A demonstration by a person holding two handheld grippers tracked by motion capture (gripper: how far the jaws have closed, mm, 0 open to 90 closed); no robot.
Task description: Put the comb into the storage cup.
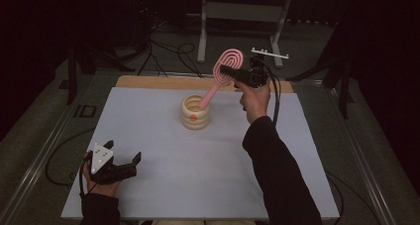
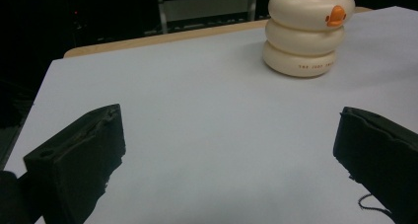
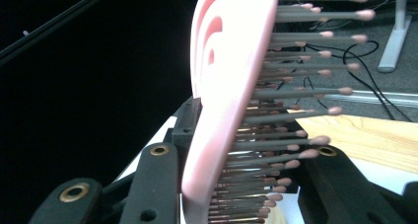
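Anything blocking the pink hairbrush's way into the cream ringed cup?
Nothing visible. The right gripper is shut on the head of the pink plastic hairbrush, whose handle tip is already at or in the mouth of the cream ringed cup. The left gripper rests open, well away at the near left of the table.

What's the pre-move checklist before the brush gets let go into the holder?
1. Right gripper shut on the pink hairbrush at its head: ok.
2. Brush handle end inside the cream ringed holder: ok.
3. Holder upright on the white table sheet: ok.
4. Left gripper open, well clear of the holder: ok.
5. Handle touching the holder's bottom: cannot tell.
6. Brush upright: not ok, it leans toward the right gripper.
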